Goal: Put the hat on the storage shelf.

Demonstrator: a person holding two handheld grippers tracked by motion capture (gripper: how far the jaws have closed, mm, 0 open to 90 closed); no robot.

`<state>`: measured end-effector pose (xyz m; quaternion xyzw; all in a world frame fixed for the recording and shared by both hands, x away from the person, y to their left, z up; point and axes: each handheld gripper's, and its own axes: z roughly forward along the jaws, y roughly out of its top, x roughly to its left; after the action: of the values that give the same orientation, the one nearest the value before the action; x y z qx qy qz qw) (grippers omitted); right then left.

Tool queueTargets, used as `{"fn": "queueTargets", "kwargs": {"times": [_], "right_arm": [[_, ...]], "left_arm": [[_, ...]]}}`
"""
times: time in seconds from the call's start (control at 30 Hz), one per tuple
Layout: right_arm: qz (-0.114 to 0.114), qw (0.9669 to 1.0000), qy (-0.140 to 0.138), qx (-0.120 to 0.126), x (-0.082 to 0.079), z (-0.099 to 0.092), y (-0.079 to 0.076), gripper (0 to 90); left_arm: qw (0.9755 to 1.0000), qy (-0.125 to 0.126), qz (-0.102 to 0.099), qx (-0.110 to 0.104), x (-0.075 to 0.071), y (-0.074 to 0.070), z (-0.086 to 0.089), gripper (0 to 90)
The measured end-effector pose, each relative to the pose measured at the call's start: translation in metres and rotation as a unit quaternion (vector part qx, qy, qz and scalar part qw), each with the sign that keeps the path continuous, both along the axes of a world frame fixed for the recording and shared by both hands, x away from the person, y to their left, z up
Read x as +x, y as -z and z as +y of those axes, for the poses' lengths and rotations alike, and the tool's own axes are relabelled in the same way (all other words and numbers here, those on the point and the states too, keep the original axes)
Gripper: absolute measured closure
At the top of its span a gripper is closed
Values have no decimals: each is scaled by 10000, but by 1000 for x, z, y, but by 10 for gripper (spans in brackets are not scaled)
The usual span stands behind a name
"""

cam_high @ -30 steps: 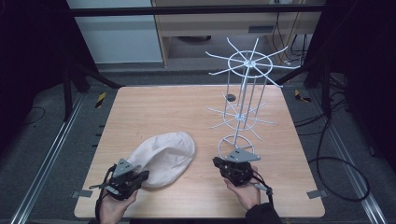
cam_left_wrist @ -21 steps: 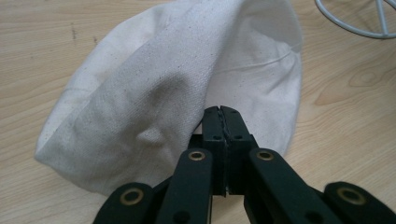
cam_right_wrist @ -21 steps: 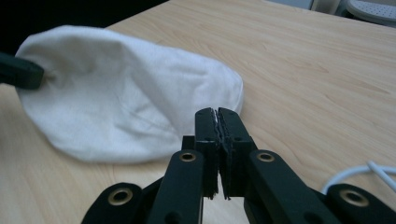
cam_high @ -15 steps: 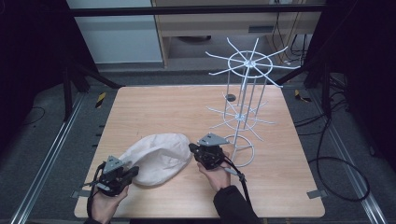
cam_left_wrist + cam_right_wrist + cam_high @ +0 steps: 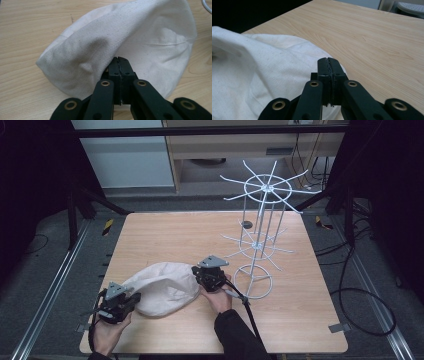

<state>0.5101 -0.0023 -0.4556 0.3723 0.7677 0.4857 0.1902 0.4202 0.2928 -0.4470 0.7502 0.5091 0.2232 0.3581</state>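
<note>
A white cloth cap (image 5: 162, 290) lies puffed up on the near left part of the wooden table (image 5: 175, 235). My left gripper (image 5: 134, 299) is at its near left edge. In the left gripper view the jaws (image 5: 119, 58) are shut on the cap (image 5: 112, 32), whose folds gather at the tips. My right gripper (image 5: 196, 276) is at the cap's right end, its jaws pressed together. In the right gripper view it (image 5: 329, 60) lies over the cap's rim (image 5: 249, 75); I cannot tell if cloth is pinched.
A white wire rack (image 5: 260, 230) with two tiers of radial arms stands on a ring base just right of my right hand. A small dark round thing (image 5: 246, 224) lies behind it. Dark floor, rails and cables surround the table.
My right gripper has moved left from beside the rack's base to the cap's right end. The left gripper has shifted a little left, and the cap now looks more bunched and raised.
</note>
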Motion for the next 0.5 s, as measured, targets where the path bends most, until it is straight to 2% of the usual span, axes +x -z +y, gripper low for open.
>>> {"fn": "queueTargets", "kwargs": {"times": [0.13,0.2,0.33,0.47,0.5], "right_arm": [[2,10000,26,59,8,8,7,897],[72,10000,17,58,12,11,9,897],[24,10000,-42,-40,19,21,10,897],[82,9999,-29,74,26,26,13,897],[131,9999,-87,-36,28,29,16,899]], "left_arm": [[10000,-59,-49,3,6,1,4,900],[9999,-81,-73,12,10,2,5,900],[10000,-74,-52,24,17,5,3,900],[10000,-56,-67,45,20,6,1,900],[9999,-59,-82,76,22,6,1,900]]}}
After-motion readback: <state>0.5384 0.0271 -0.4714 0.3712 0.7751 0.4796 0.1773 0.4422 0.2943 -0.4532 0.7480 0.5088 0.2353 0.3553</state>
